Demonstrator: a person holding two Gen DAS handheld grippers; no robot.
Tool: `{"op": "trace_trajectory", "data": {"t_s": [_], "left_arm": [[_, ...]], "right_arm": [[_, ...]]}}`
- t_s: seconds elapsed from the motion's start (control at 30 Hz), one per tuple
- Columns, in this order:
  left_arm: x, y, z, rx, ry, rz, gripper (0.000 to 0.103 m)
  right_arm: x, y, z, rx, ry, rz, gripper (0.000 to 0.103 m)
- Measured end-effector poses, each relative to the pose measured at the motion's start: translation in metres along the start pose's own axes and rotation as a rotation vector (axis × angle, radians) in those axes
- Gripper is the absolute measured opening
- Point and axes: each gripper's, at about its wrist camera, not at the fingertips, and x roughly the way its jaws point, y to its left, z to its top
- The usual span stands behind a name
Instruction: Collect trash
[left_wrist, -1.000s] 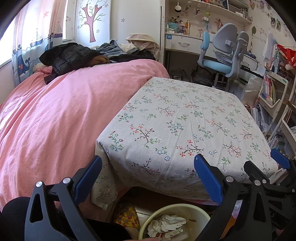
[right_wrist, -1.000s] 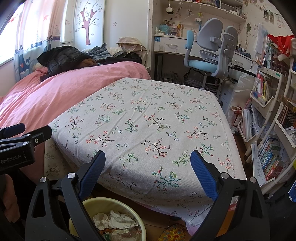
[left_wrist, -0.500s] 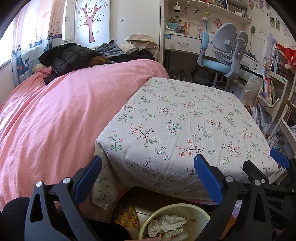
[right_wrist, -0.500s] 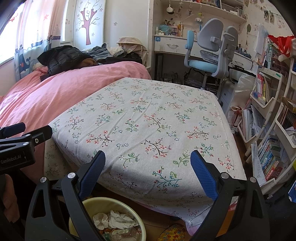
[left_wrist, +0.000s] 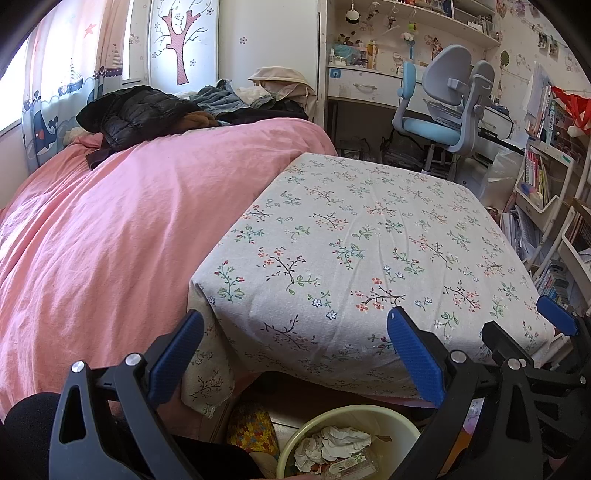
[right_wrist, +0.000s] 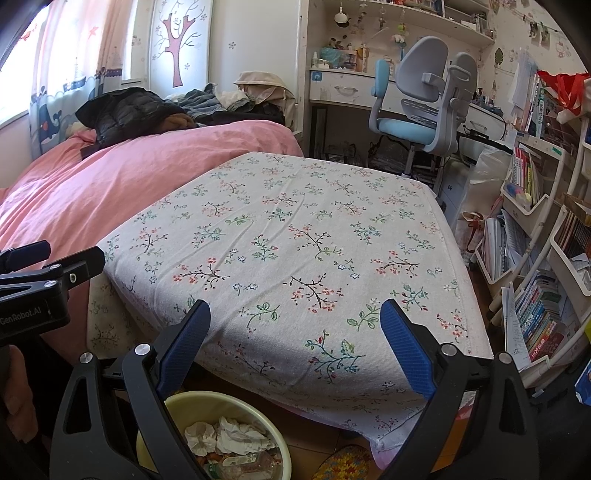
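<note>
Floral cloth covers the tabotop's place beside a pink bed (left_wrist: 110, 229): the tabletop (left_wrist: 369, 240) lies bare of trash. Below its near edge a yellow bin (right_wrist: 207, 406) stands on the floor, holding crumpled tissues (right_wrist: 229, 435) and a plastic bottle (right_wrist: 243, 461). The left hand-held gripper (left_wrist: 295, 354) hangs above the bin with its blue fingers (left_wrist: 413, 354) spread wide and nothing between them. The right hand-held gripper (right_wrist: 295, 339) is likewise spread and empty, just beside the left. A desk chair (right_wrist: 424, 103) stands behind.
</note>
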Motion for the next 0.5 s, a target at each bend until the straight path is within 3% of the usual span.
{"op": "trace_trajectory", "data": {"t_s": [0.5], "left_arm": [[-0.0006, -0.0008, -0.0002, 0.001, 0.001, -0.001, 0.095]], "right_arm": [[0.0014, 0.0005, -0.0006, -0.002, 0.004, 0.001, 0.09]]}}
